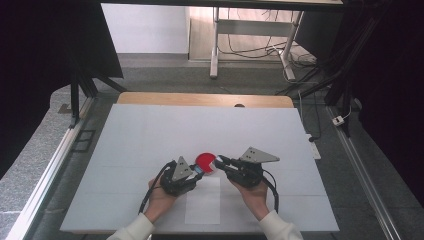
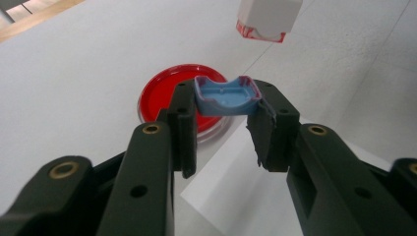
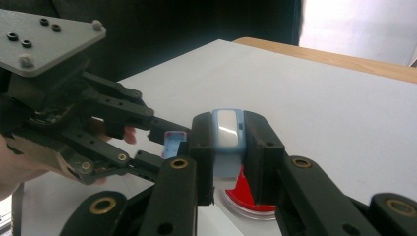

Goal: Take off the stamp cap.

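A round red dish (image 1: 204,161) lies on the white table (image 1: 150,135), with both grippers meeting over it. My left gripper (image 1: 199,171) comes in from the dish's near left. In its own view the left gripper (image 2: 223,110) is shut on a small blue cap (image 2: 226,96) with red-stained edges, held just above the red dish (image 2: 164,101). My right gripper (image 1: 219,161) is shut on a white and blue stamp body (image 3: 227,129), upright over the red dish (image 3: 251,196). The stamp body's red-stained underside (image 2: 265,29) hangs beyond the cap. The cap (image 3: 172,145) sits left of the stamp.
A white sheet of paper (image 1: 202,200) lies on the table between the forearms, near the front edge. The table's wooden far edge (image 1: 205,99) runs across the back. Black frame posts and cables stand beyond it and along both sides.
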`<act>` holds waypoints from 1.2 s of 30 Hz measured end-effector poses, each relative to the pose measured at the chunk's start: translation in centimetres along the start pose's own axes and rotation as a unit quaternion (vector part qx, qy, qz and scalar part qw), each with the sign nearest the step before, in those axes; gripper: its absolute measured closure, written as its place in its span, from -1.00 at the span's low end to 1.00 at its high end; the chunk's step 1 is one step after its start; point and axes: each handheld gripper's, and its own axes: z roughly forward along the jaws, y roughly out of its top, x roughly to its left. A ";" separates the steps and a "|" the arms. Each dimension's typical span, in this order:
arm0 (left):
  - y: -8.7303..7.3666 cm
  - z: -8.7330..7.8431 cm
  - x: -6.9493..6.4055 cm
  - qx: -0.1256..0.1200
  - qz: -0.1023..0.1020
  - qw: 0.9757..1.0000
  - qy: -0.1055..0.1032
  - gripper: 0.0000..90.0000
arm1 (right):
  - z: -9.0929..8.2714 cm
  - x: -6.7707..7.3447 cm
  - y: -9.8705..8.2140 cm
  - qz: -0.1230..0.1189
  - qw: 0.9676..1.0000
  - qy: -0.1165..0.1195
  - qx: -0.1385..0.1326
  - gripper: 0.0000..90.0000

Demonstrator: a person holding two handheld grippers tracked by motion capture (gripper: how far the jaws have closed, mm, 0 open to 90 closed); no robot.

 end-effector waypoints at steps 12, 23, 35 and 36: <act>-1.7 -3.2 0.9 -0.006 -0.006 1.000 0.006 0.44 | -0.5 -0.3 0.2 0.000 1.000 -0.006 -0.006 0.66; -4.0 -6.6 2.4 -0.010 -0.032 0.999 0.023 0.44 | -0.7 -0.4 0.1 -0.002 1.000 -0.010 -0.004 0.66; -7.3 -9.8 3.7 0.001 -0.060 0.997 0.048 0.44 | -0.9 -0.7 0.1 -0.002 1.000 -0.014 -0.005 0.66; -7.6 -9.9 3.8 0.001 -0.062 0.997 0.049 0.44 | -0.9 -0.7 0.1 -0.002 1.000 -0.014 -0.004 0.66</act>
